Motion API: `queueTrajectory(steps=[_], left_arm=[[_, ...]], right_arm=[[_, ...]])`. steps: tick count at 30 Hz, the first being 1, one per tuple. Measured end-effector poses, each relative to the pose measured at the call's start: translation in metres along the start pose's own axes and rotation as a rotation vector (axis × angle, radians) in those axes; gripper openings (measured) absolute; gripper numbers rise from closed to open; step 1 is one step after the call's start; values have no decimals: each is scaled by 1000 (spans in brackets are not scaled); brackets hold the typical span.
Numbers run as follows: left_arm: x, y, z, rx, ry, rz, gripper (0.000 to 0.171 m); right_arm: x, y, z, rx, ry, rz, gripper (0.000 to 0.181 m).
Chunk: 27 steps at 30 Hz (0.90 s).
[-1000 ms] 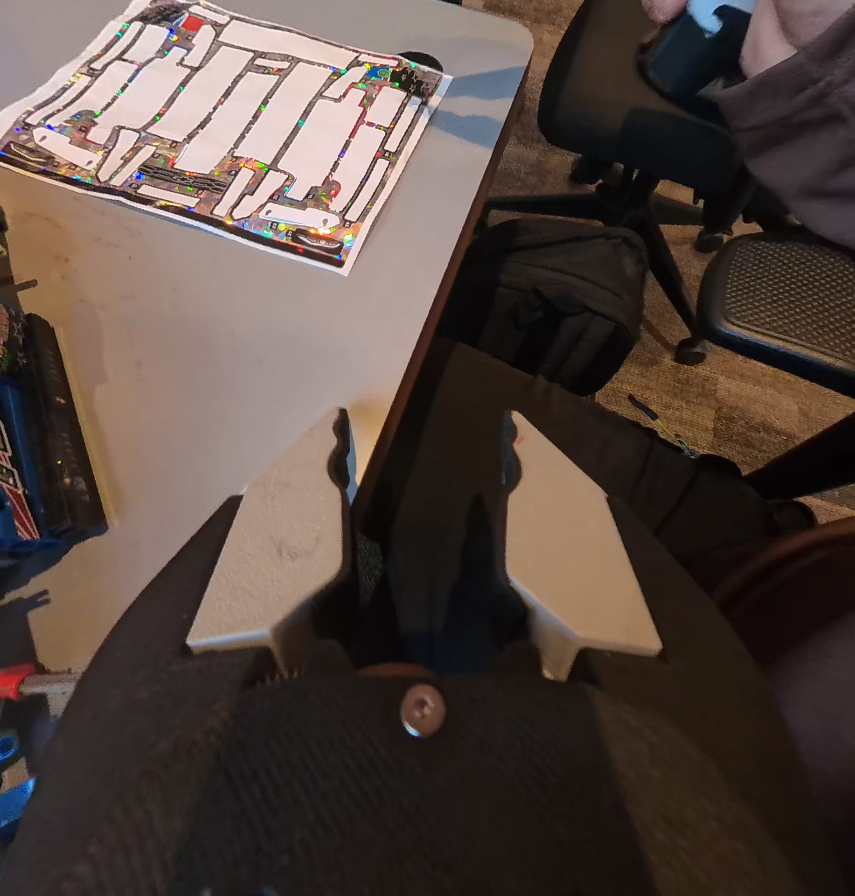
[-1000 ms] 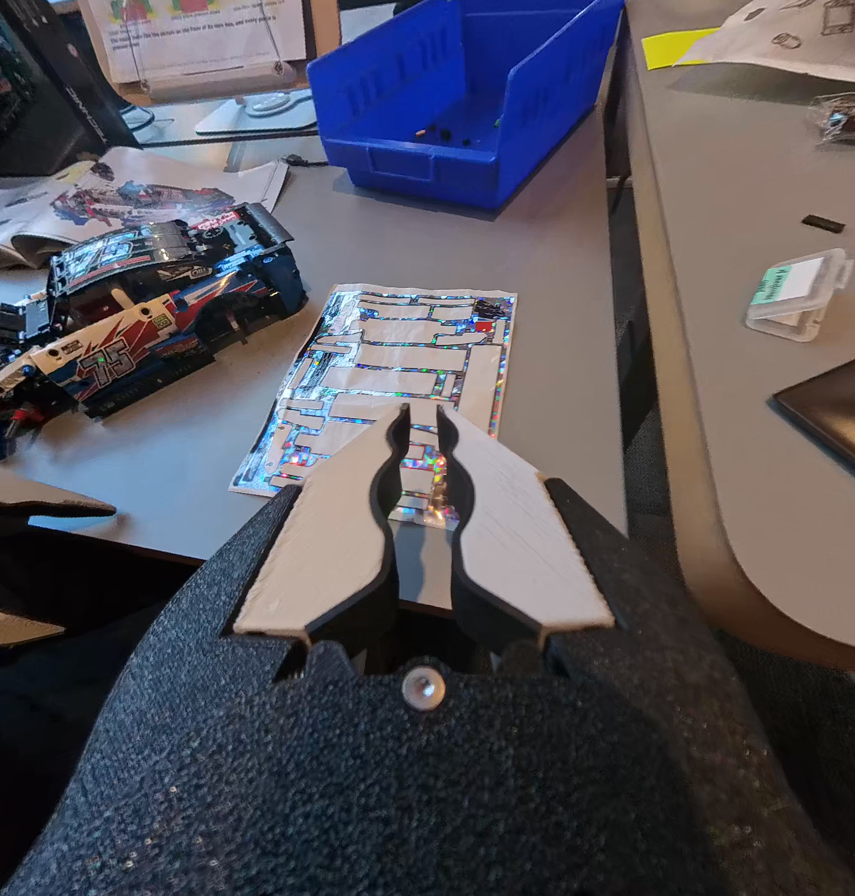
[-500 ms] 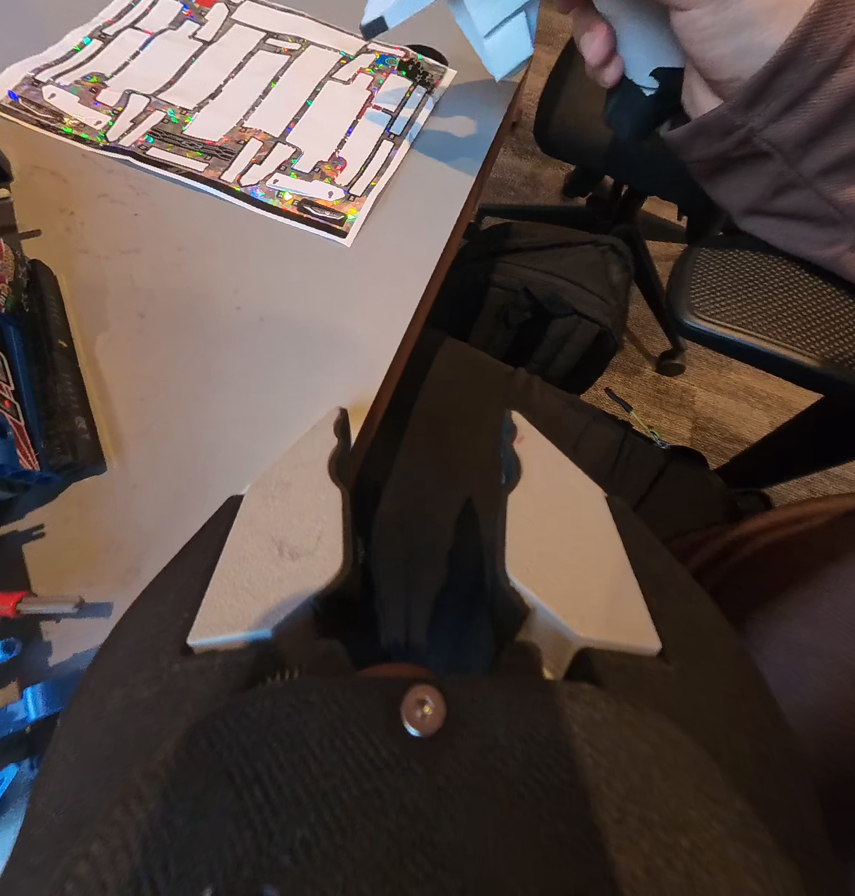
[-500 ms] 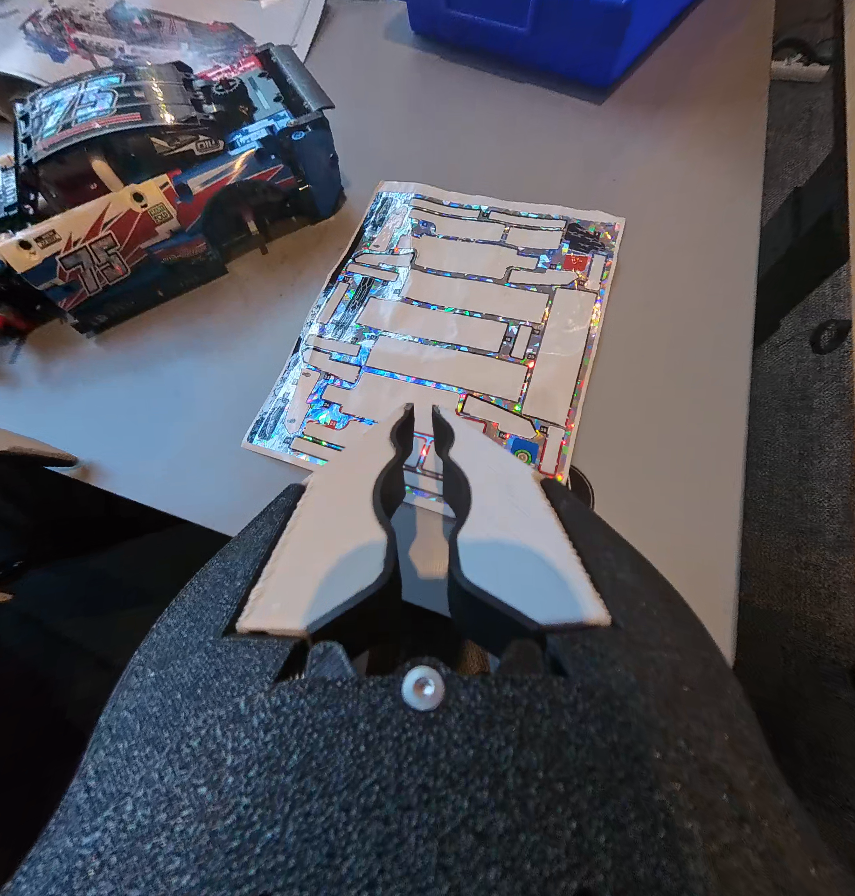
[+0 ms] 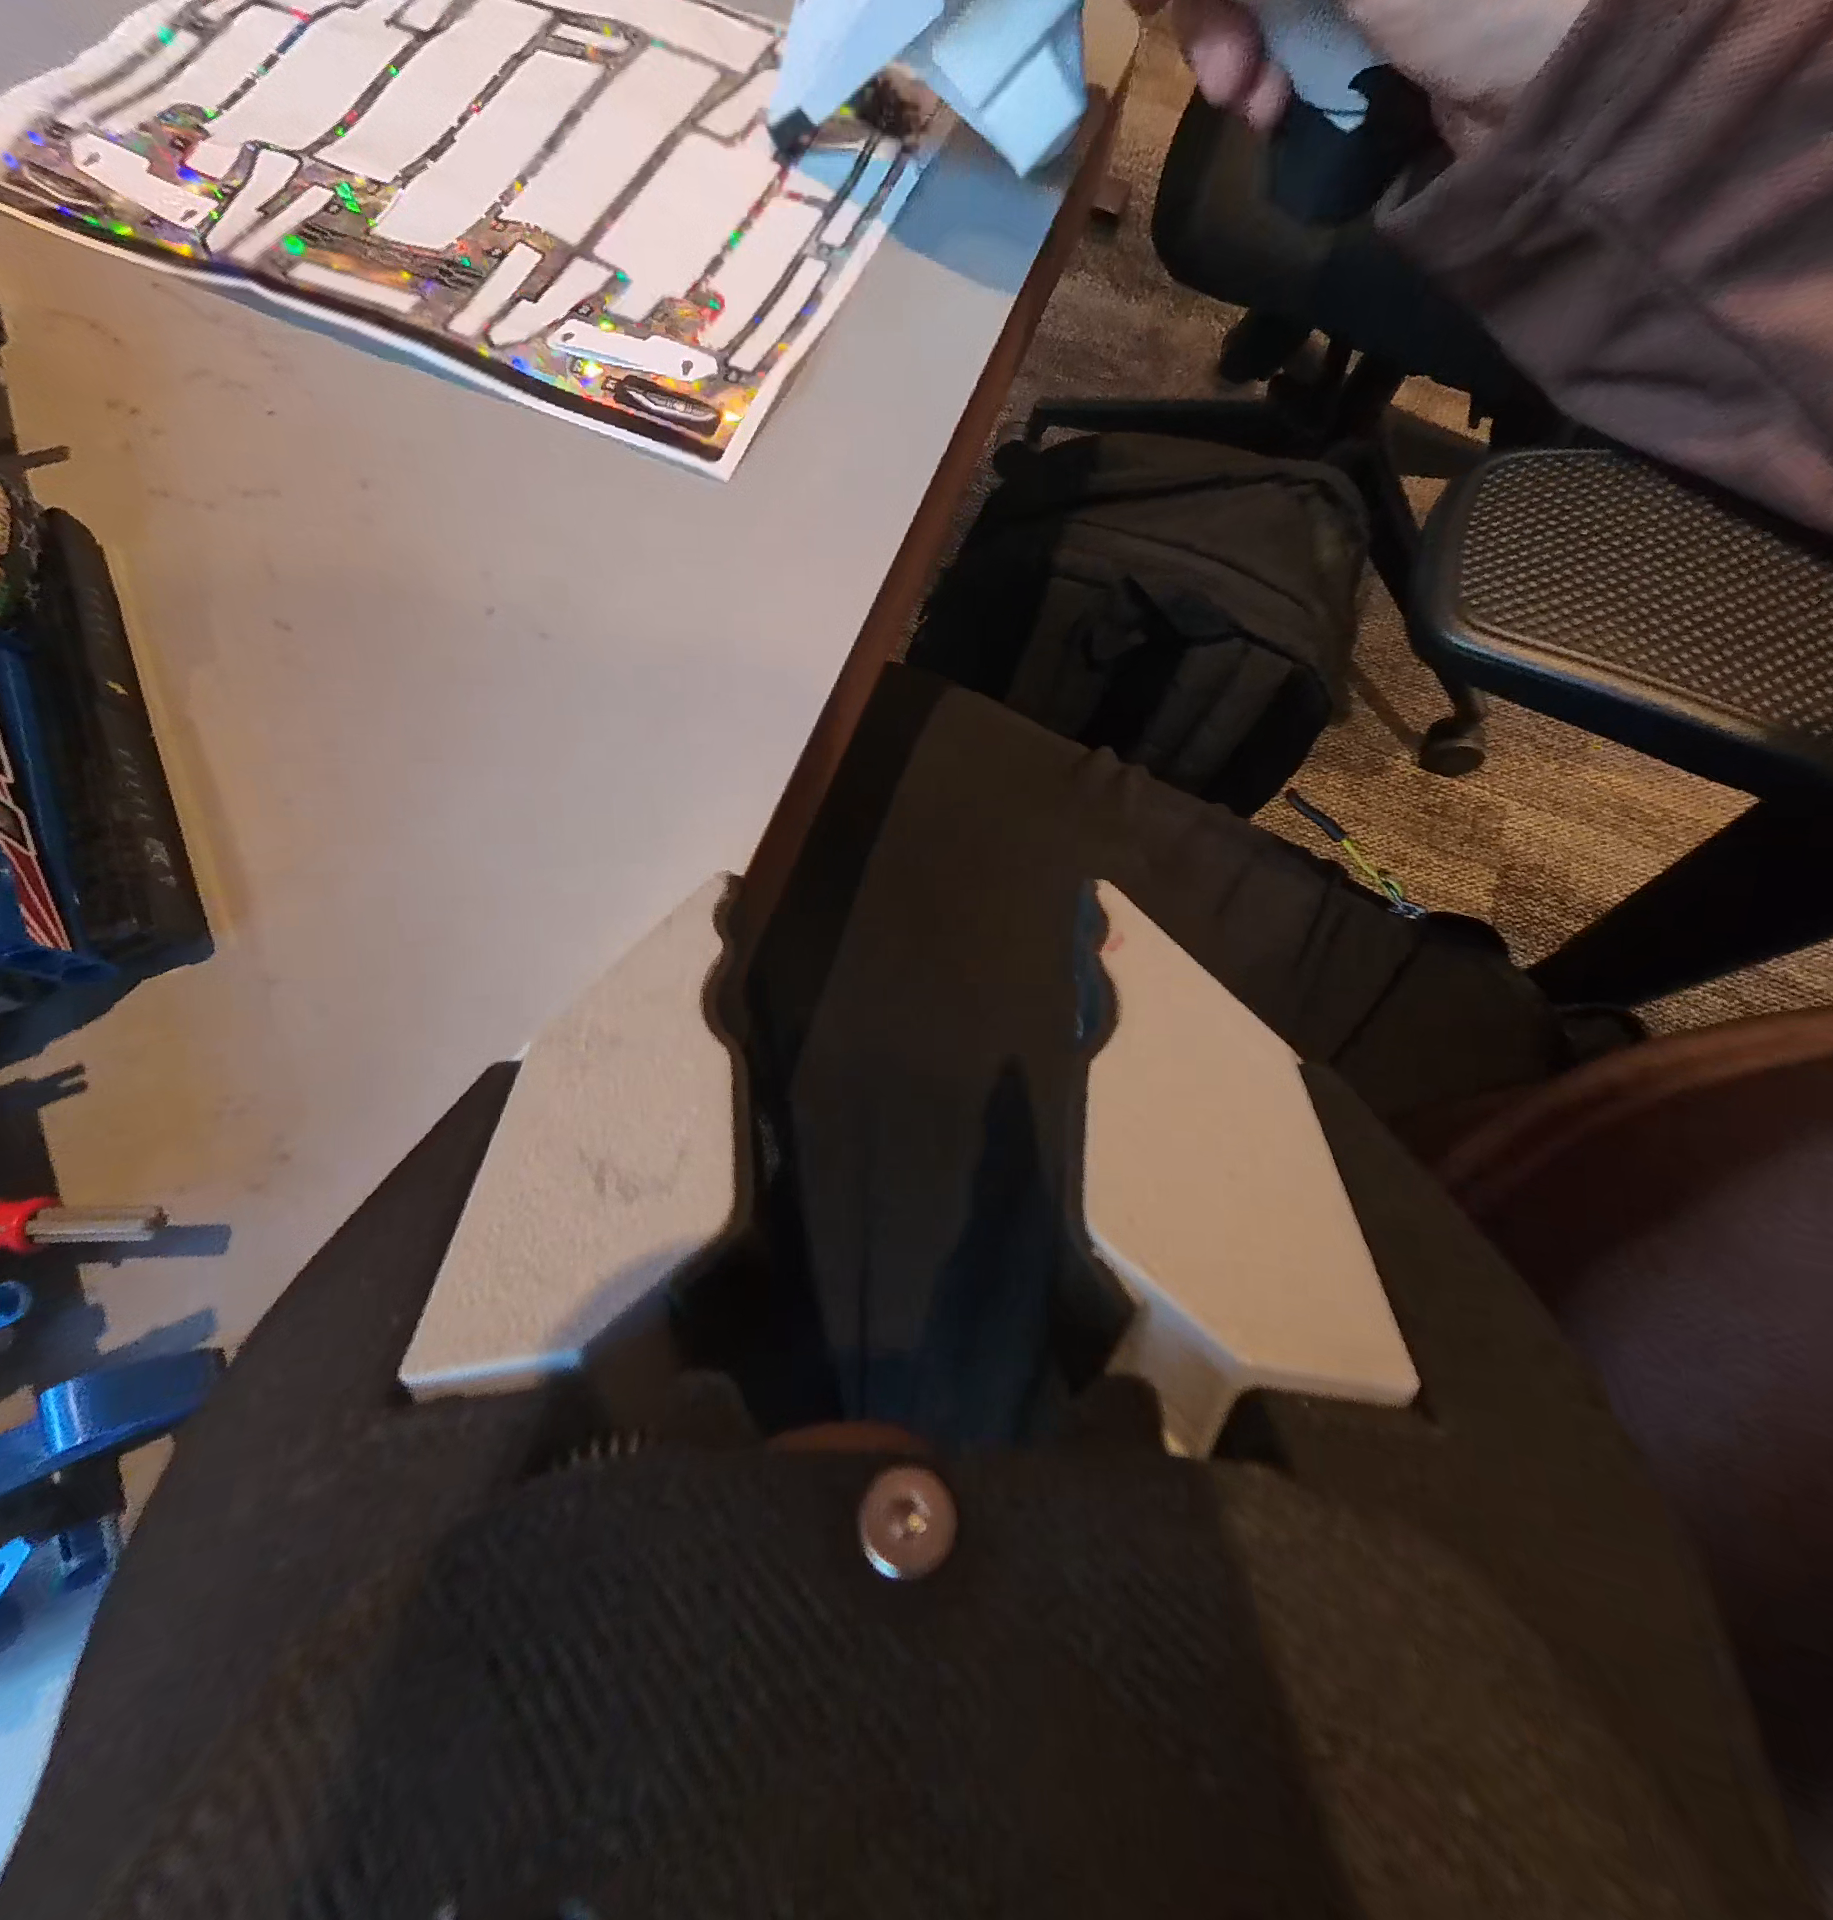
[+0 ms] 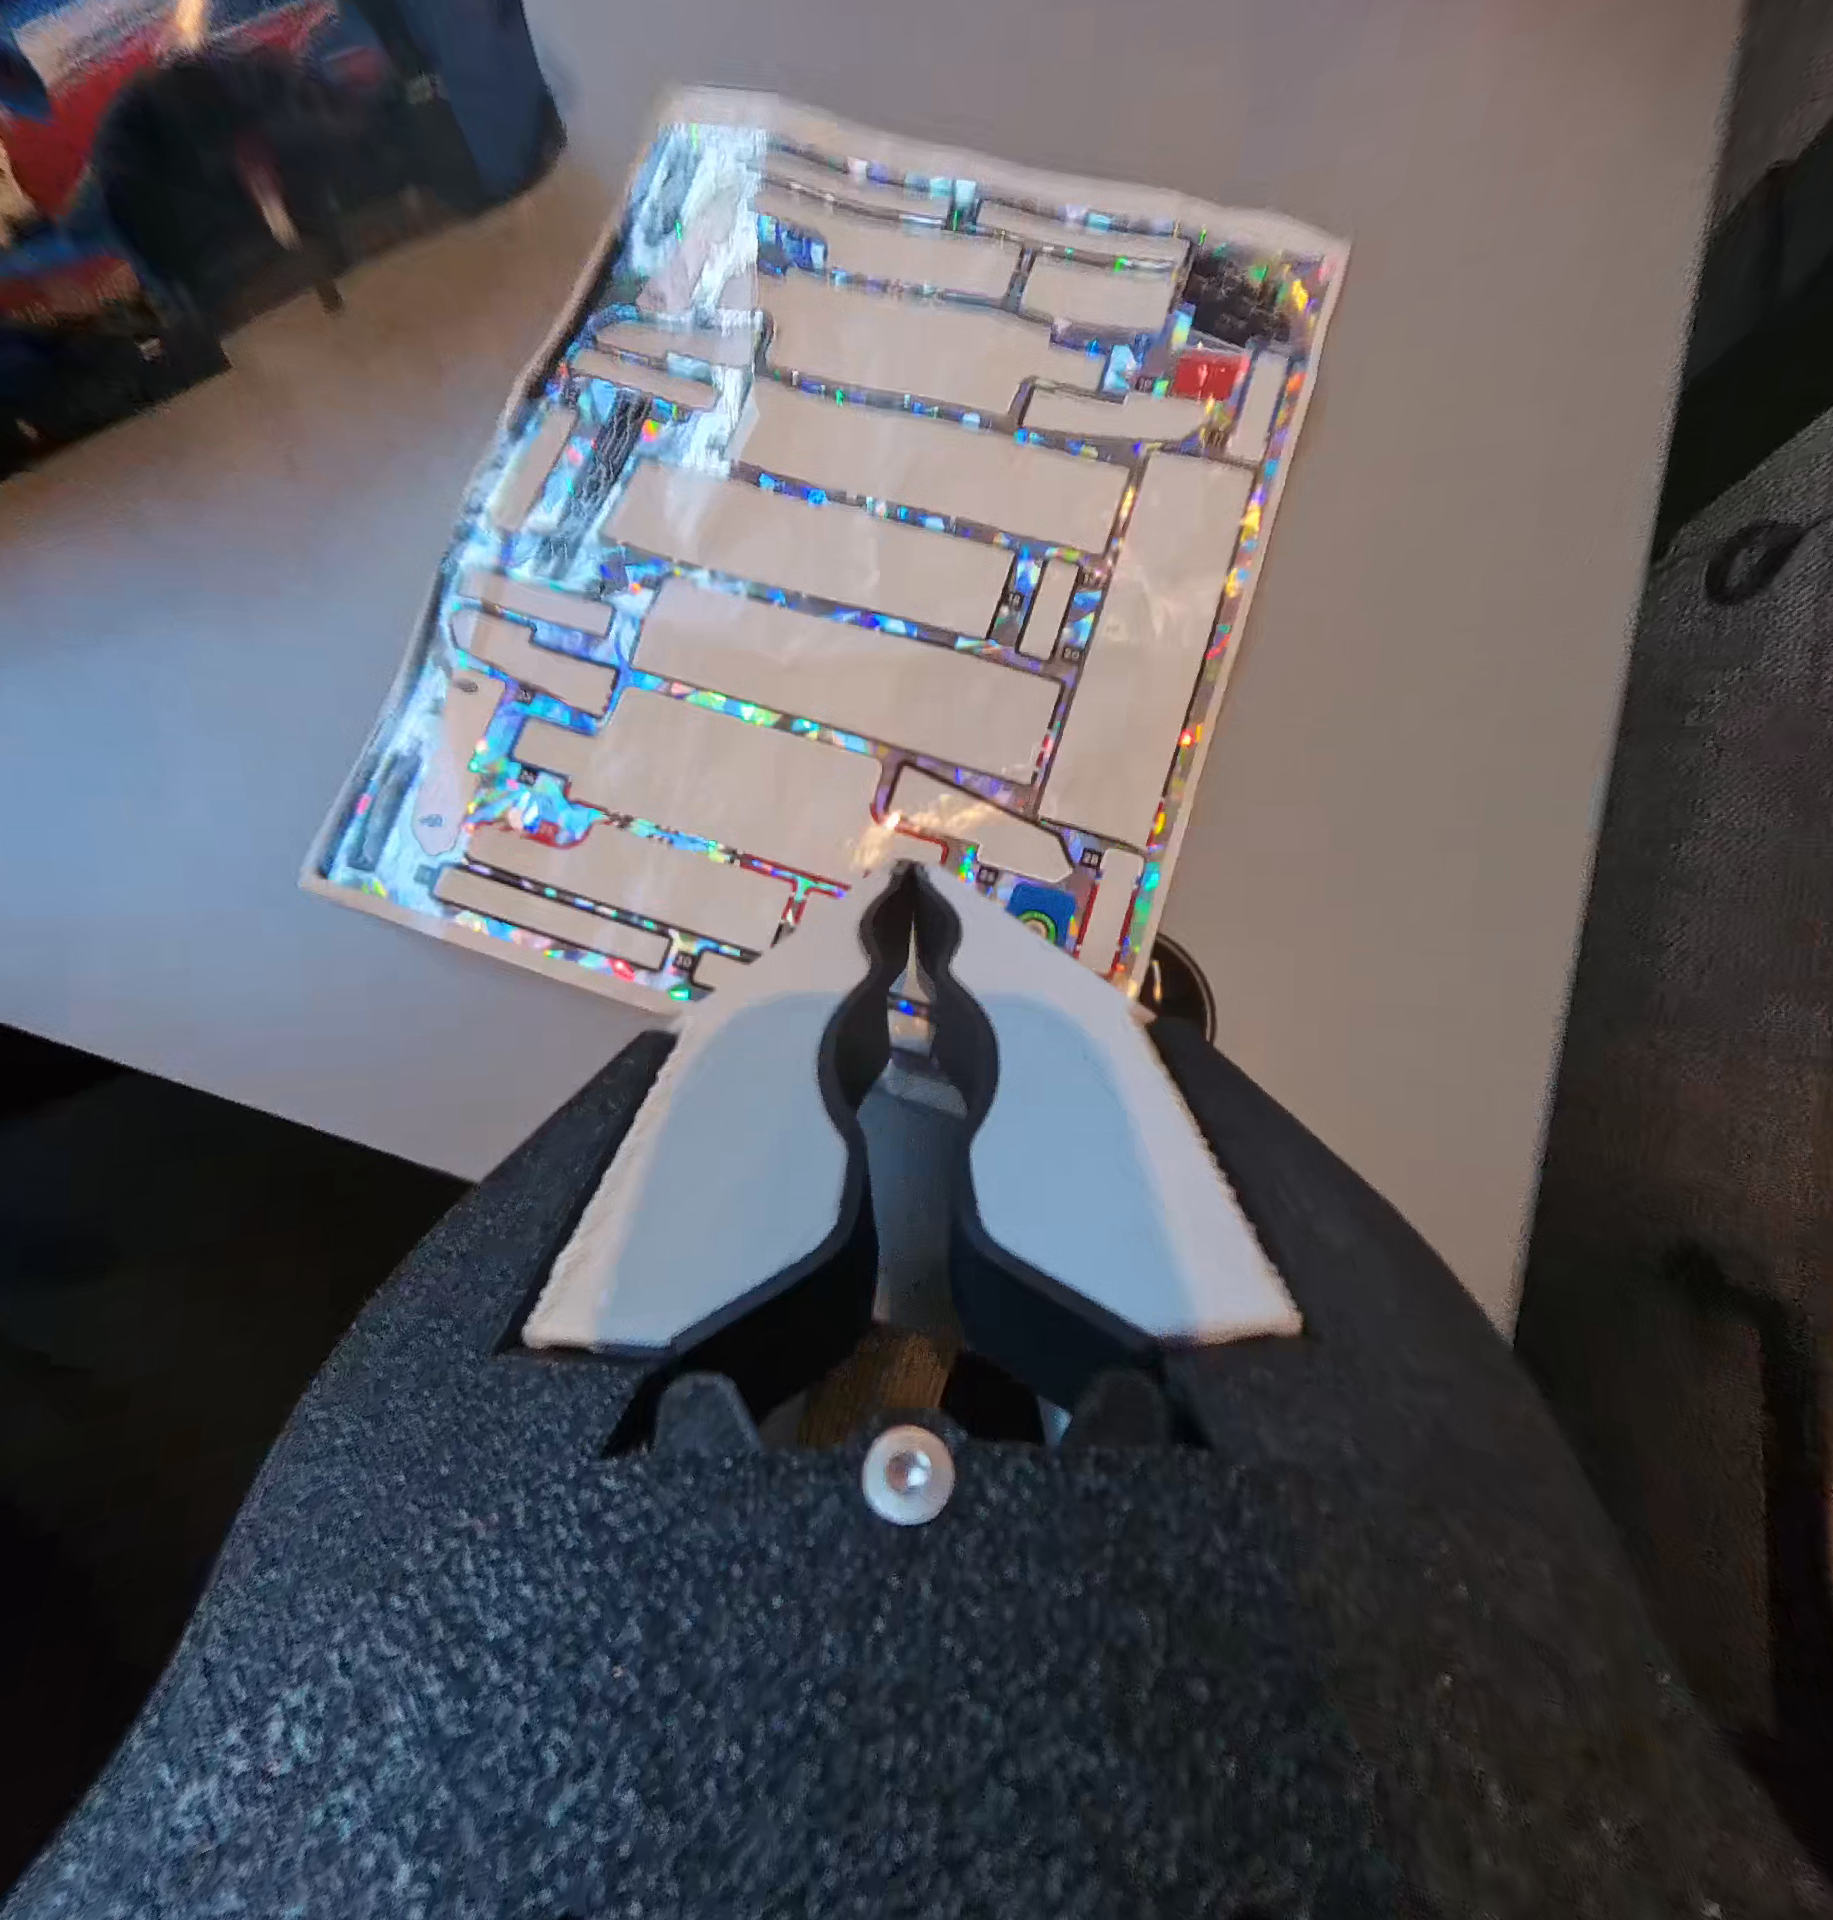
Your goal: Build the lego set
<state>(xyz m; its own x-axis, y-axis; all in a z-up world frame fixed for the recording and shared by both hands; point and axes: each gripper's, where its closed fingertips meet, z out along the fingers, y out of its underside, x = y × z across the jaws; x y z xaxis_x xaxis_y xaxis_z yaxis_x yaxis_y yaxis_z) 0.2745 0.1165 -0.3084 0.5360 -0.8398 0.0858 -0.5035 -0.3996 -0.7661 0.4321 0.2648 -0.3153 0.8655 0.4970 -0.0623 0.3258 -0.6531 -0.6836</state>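
1. We count two grippers, one sticker sheet, one lego car and one grey table.
2. The right gripper has two white wedge fingers with wavy black inner edges on a grainy black body. Their tips meet at the near edge of the sticker sheet, and whether they pinch anything we cannot tell.
3. The left gripper has the same two white wedges, set wide apart with nothing between them. It hangs at the table edge, over a dark trouser leg.
4. The sticker sheet is one flat rectangle of glittering holographic foil, lying on the table near its right edge. Most of its shapes are bare pale backing. A few small stickers are left: one red at the far right and one blue-green at the near right.
5. The lego car stands at the left of the table, blue and red with black slatted panels. It is blurred in the right wrist view.
6. Near it lie several loose blue pieces and one red-tipped grey axle.
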Motion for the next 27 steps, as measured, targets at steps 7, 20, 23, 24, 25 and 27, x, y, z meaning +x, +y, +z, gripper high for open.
queueTrajectory(steps=[7,20,23,24,25,27], left_arm=[[0,3,-4,-11,-5,16,62],[-24,-34,-30,17,-13,154,74],[-35,-34,-30,0,-38,210,76],[-40,-30,-29,-9,-55,222,76],[-43,-26,-29,-22,-58,215,77],[-43,-19,-30,-25,-29,162,78]], right_arm=[[-25,19,-26,-62,-58,-85,0],[-21,-50,-66,445,-49,14,19],[-29,-48,-66,465,-96,-11,21],[-36,-47,-64,463,-133,-30,24],[-42,-45,-62,455,-167,-49,27],[-59,-35,-57,404,-263,-108,33]])
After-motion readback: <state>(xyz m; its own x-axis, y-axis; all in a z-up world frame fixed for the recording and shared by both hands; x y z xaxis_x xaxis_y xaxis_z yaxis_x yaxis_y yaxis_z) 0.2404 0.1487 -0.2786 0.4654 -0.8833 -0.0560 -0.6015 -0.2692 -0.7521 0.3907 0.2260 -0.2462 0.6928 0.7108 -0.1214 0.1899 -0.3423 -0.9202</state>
